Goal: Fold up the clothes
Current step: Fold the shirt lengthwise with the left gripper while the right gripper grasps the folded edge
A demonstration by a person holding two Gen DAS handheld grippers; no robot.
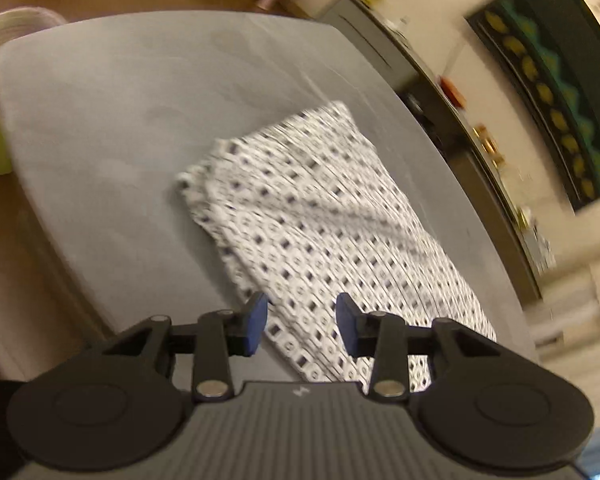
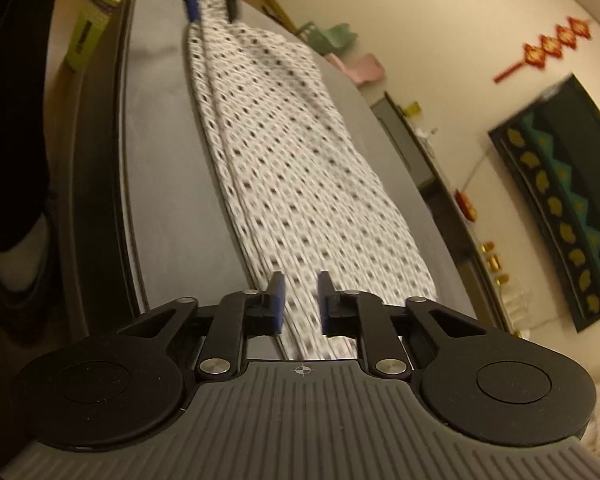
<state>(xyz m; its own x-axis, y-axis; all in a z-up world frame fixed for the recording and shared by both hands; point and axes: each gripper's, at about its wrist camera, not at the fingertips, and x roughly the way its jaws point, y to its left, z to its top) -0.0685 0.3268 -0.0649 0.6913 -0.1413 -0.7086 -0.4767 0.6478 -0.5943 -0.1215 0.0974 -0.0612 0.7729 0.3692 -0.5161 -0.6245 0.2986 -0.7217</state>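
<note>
The left claw stands partly open with nothing pinched; its blue pads hang just over the near edge of the patterned garment, apart from the cloth. The right claw is open by a narrower gap, also holding nothing, with the other end of the same garment running under and between its pads.

The garment lies as a long folded strip on the grey worktop, its layered edges stacked along one side. It looks ready for a crosswise fold. To do that well, each claw should likely bite through all the layers at a corner of one short end, not just the top sheet, then lift both corners together and carry them level to the far end so the edges line up. The pictures are blurred, so exact layer count cannot be told.

Round about, a pale bin stands beside the worktop's far corner, well clear of the cloth. Small pastel chairs sit beyond, and a dark wall hanging fills the right. Nothing lies on the worktop in the fold's path.
</note>
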